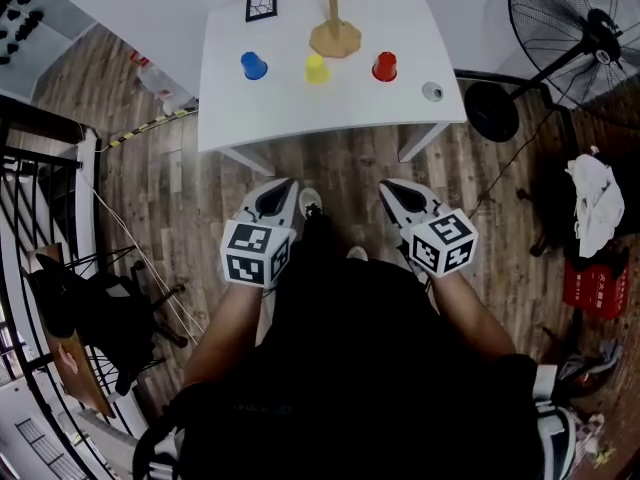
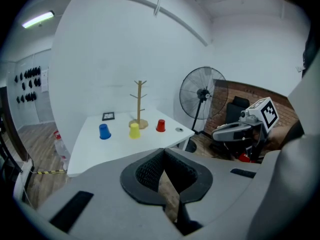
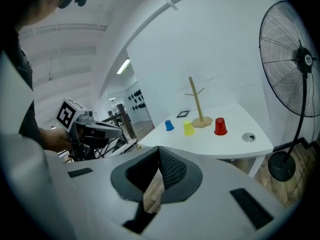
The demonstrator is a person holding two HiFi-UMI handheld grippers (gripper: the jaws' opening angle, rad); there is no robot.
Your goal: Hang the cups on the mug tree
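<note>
1. I judge the task has not begun. I am standing back from the white surface (image 1: 300,118), and none of the cups hangs on the mug tree (image 1: 334,23).
2. My left gripper (image 1: 275,200) and right gripper (image 1: 405,196) are held low in front of me, well short of the surface. The jaws of both are closed together, with nothing between them.
3. The blue cup (image 1: 254,65), yellow cup (image 1: 316,69) and red cup (image 1: 384,66) stand in a row on the surface, well apart from one another. The yellow one is just in front of the tree's base. They look to be standing mouth down, and I cannot make out handles from here.
4. The next move calls for stepping up to the surface, opening one pair of jaws and picking a cup. The red cup sits on my right gripper's side and the blue cup on my left's. Each cup would then need to be turned and lifted onto one of the tree's pegs.
5. I can read no writing or brand.
   - A black-framed marker card (image 1: 261,5) lies at the back of the surface, showing only a pattern.
   - My gripper cubes carry square markers.
   - A red box (image 1: 598,290) on the floor to my right has pale print too small to read.
</note>
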